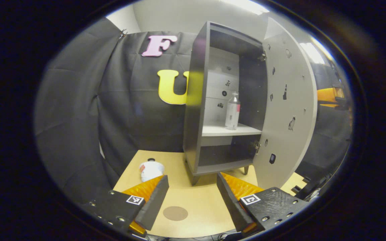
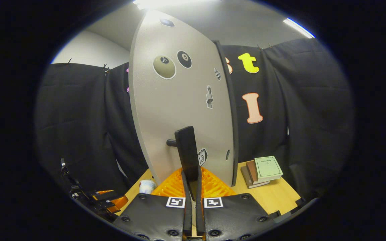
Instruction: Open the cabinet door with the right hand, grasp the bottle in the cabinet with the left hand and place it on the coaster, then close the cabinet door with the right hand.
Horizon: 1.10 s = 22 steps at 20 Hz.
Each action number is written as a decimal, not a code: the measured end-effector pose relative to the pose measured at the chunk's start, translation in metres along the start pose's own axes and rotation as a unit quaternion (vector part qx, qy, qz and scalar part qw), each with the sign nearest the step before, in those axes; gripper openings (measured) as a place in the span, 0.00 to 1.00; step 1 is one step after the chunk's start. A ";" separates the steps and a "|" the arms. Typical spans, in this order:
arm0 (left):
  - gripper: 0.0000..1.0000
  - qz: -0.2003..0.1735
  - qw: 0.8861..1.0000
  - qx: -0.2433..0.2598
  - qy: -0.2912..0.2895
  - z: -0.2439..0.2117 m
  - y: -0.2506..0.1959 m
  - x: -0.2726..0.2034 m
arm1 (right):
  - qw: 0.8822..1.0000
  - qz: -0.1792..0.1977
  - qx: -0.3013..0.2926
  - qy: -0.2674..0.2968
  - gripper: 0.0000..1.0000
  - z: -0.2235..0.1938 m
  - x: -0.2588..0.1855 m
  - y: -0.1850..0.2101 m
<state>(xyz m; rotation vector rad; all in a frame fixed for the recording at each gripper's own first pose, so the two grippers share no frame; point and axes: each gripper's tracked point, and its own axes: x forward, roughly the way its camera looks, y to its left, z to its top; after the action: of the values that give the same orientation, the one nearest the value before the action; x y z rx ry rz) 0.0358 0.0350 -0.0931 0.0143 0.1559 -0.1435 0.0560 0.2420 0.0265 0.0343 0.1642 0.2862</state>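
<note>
Left gripper [image 1: 192,194] is spread wide, holding nothing. Your clear plastic bottle [image 1: 233,111] looks light, slick and tippy, so I'd grab mid-body. Right gripper [image 2: 191,177] is clenched on the door handle [image 2: 186,152].

Cabinet [image 1: 198,100] stands at far end of the wooden table [image 1: 199,201], door [image 1: 288,107] swung wide open to the right. Bottle [image 1: 232,111] upright on middle shelf [image 1: 230,130]. Left gripper [image 1: 193,197] low and near, fingers spread apart. Round coaster [image 1: 175,213] between them. White object [image 1: 151,169] at left.
</note>
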 end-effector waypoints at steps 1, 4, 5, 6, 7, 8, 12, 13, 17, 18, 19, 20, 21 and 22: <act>0.89 -0.005 1.000 0.005 -0.002 0.001 -0.008 0.003 | 1.000 0.002 0.010 0.000 0.06 0.001 -0.001 0.001; 0.87 -0.012 1.000 0.007 0.007 -0.004 -0.033 0.017 | 1.000 0.012 0.014 0.004 0.06 0.001 -0.003 0.000; 0.89 -0.013 1.000 0.003 0.010 -0.005 -0.042 0.020 | 1.000 0.017 0.008 0.004 0.06 0.001 -0.004 -0.002; 0.87 -0.014 1.000 -0.002 0.008 -0.005 -0.053 0.023 | 1.000 0.023 0.000 0.004 0.06 0.002 -0.004 -0.004; 0.89 -0.010 1.000 -0.004 0.010 -0.005 -0.062 0.025 | 1.000 0.030 -0.007 0.005 0.06 0.002 -0.004 -0.007; 0.87 -0.004 1.000 -0.006 0.016 -0.007 -0.070 0.026 | 0.999 0.035 -0.009 0.012 0.06 0.000 -0.006 -0.008; 0.87 0.004 1.000 -0.011 0.022 -0.011 -0.113 0.029 | 0.999 0.048 -0.011 0.015 0.06 0.001 -0.008 -0.016; 0.87 0.009 1.000 -0.010 0.023 -0.013 -0.121 0.029 | 0.999 0.050 -0.008 0.014 0.06 0.001 -0.008 -0.018; 0.87 0.025 0.999 -0.020 0.021 -0.016 -0.155 0.029 | 0.998 0.056 -0.006 0.011 0.02 0.002 -0.006 -0.024; 0.87 0.029 0.999 -0.022 0.021 -0.017 -0.160 0.027 | 0.998 0.054 -0.014 0.011 0.06 0.002 -0.005 -0.029; 0.87 0.034 0.999 -0.025 0.024 -0.019 -0.167 0.026 | 0.998 0.051 -0.024 0.011 0.06 0.003 -0.005 -0.033; 0.87 0.037 0.999 -0.031 0.025 -0.020 -0.172 0.024 | 0.998 0.047 -0.031 0.009 0.02 0.004 -0.003 -0.039; 0.87 0.040 0.998 -0.038 0.024 -0.020 -0.178 0.023 | 0.998 0.044 -0.034 0.008 0.06 0.004 -0.002 -0.043; 0.87 0.044 0.998 -0.042 0.022 -0.018 -0.180 0.023 | 0.999 0.040 -0.033 0.006 0.06 0.004 -0.003 -0.046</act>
<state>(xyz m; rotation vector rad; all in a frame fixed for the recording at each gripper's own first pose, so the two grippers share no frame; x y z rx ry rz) 0.0297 -0.1464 -0.1152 -0.0601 0.2049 -0.0483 0.0672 0.1968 0.0286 -0.0264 0.1655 0.3721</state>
